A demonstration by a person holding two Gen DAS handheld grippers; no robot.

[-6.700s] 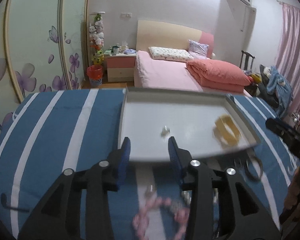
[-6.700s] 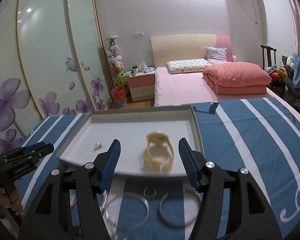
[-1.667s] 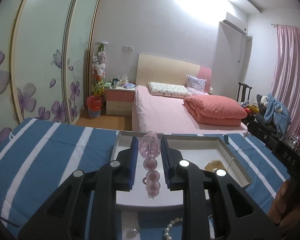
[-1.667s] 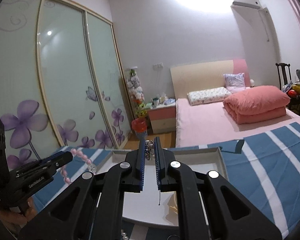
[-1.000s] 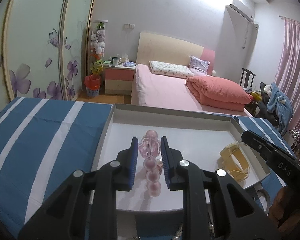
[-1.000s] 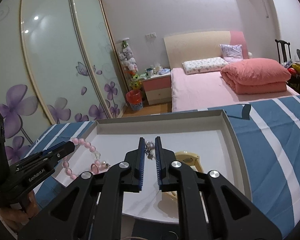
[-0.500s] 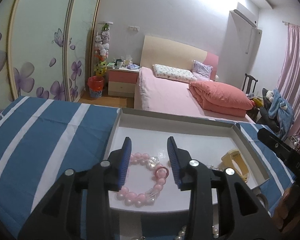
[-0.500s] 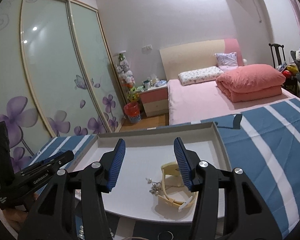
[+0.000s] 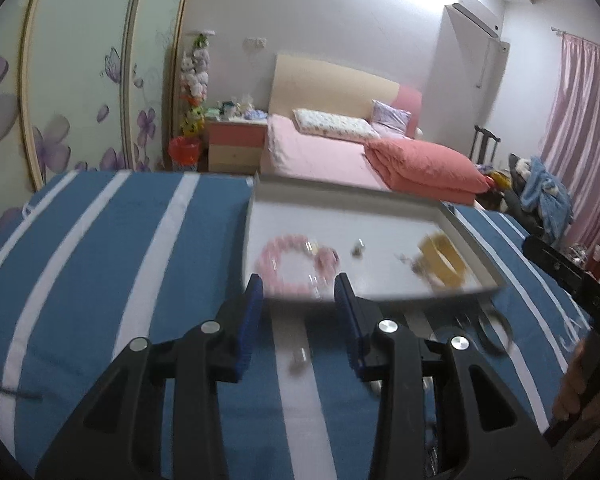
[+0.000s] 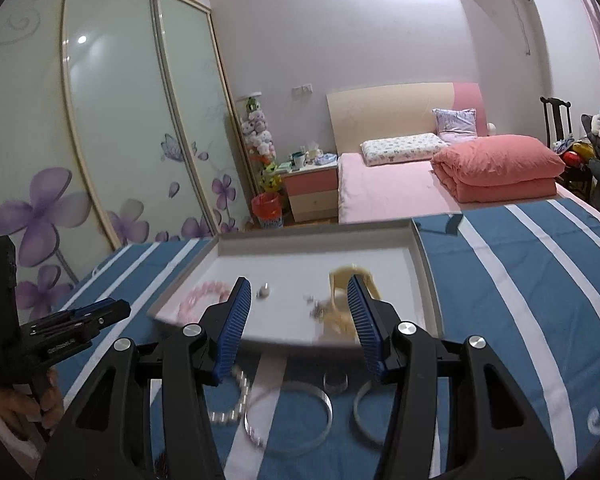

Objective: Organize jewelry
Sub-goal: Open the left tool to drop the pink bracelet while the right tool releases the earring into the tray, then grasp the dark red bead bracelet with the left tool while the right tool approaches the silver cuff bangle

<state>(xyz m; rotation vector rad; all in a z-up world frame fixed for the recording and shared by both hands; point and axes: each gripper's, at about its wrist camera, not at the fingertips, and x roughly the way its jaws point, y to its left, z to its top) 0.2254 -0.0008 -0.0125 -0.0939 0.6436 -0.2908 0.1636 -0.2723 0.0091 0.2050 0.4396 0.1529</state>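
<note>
Both grippers' fingers (image 9: 256, 300) are released; bracelet (image 9: 296, 258) and watch (image 10: 350, 280) lie in the tray (image 10: 428, 276) ahead, bangles (image 10: 296, 420) wait below.

Tray rim (image 10: 427, 268) walls tray; bangles (image 10: 288, 420) crowd cloth (image 10: 520, 320) nr it.

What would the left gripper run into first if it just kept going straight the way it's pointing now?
Most likely the near rim of the white tray, just ahead of the open left gripper. Clearing that, it would reach the pink bead bracelet lying inside. Depth is hard to judge through the blur.
</note>
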